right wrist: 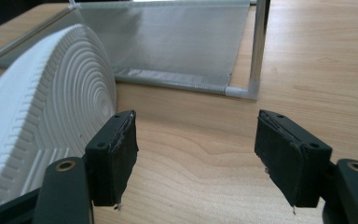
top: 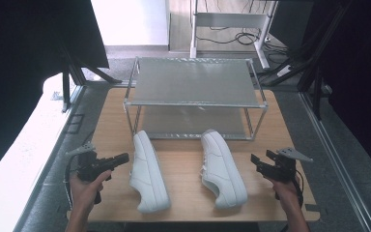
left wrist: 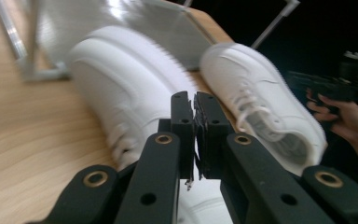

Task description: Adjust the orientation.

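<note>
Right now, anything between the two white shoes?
No. In the high view, bare wooden tabletop separates the left shoe from the right shoe.

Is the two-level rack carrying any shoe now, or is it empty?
Empty. In the high view both shelves of the rack lie bare, and the left shoe and the right shoe lie on the table before it.

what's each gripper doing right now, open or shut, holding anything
Left gripper: shut, nothing between its jaws, just short of the left shoe.
Right gripper: open and empty, beside the right shoe.
</note>
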{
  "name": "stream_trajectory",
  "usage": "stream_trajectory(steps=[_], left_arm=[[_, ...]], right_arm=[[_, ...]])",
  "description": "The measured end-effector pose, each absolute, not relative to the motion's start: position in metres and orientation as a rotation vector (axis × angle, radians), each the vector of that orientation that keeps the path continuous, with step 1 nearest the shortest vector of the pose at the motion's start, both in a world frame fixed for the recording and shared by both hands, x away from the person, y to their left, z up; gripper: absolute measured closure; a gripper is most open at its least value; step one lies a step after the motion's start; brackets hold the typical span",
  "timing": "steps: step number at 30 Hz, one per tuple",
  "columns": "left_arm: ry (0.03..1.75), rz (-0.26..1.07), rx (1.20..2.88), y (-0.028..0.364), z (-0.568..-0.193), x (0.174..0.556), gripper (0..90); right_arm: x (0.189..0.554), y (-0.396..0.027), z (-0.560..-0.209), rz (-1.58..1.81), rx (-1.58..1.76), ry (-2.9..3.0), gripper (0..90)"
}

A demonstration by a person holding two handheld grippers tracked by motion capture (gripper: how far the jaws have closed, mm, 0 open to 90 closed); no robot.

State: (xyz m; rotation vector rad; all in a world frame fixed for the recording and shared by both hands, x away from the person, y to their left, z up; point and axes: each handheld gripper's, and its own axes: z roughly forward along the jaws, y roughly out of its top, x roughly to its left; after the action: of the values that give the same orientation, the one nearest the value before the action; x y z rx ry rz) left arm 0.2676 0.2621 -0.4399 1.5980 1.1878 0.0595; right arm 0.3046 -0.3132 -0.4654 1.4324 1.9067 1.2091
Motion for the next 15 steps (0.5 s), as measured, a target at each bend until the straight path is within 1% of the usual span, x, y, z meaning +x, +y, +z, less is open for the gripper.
stream_trajectory(steps=[4, 8, 15], left_arm=[[1.266, 0.067, 1.585, 0.272, -0.453, 0.267, 89.2], [1.324, 0.057, 1.606, 0.276, -0.465, 0.270, 89.2], [1.348, 0.024, 1.610, 0.274, -0.474, 0.273, 89.6]], right_arm=[[0.305, -0.312, -0.468, 1.188, 1.427, 1.933, 30.4], [0.306, -0.310, -0.470, 1.178, 1.428, 1.942, 30.6], [0.306, -0.309, -0.472, 1.150, 1.425, 1.957, 28.9]])
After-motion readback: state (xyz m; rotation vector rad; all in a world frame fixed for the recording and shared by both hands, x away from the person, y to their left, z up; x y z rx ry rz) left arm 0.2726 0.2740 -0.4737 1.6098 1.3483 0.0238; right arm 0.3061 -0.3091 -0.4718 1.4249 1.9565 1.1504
